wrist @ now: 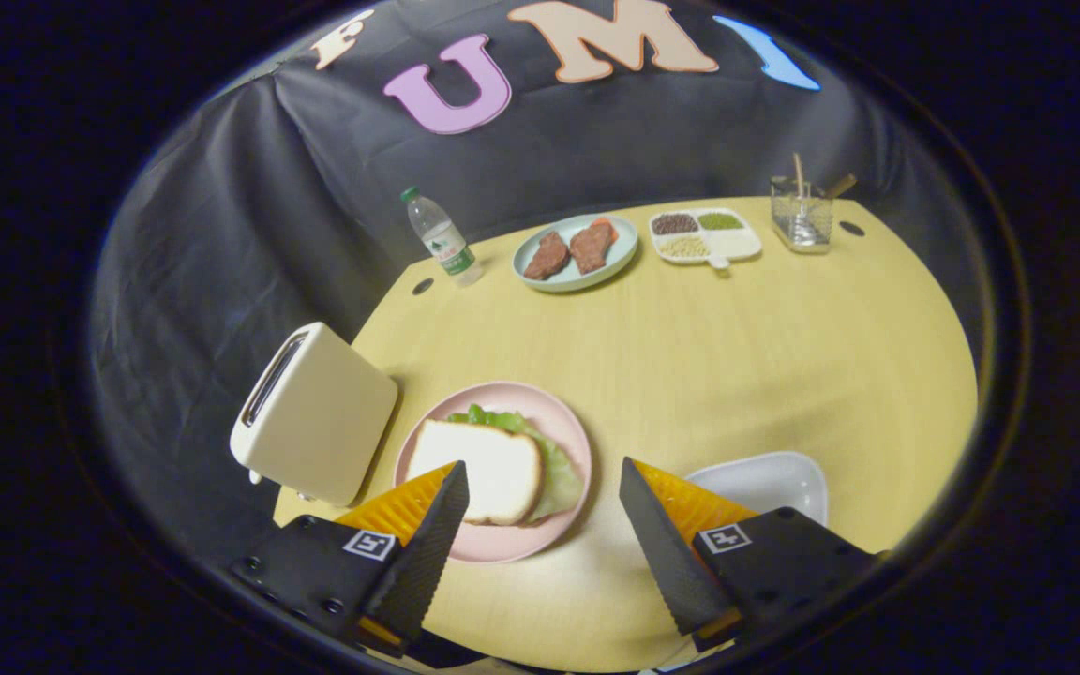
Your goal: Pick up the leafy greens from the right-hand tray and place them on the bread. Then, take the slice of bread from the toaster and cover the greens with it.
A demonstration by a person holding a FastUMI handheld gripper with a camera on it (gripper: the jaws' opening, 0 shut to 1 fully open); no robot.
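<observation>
Gripper point(540, 525) hangs above the table with its two fingers spread wide, nothing between them, and the round pink plate point(570, 441) is our landmark, just ahead of the left finger and partly tucked behind it. On that plate sits a white slice of bread point(488, 464), and ruffled green leafy greens point(554, 473) peek out from under its far and right edges, so the sandwich looks stacked already, I'd say. Left of the plate stands the cream-coloured toaster point(315, 412), slot facing up-left; whether anything is in it, I cannot tell. Right of the plate, behind the right finger, lies a white rounded tray point(770, 478), looking bare. As for handling: the bread should be light, soft and easily dented, best pinched gently across its thin edges; the greens look limp, featherweight and fragile, best gathered at a thick fold.
</observation>
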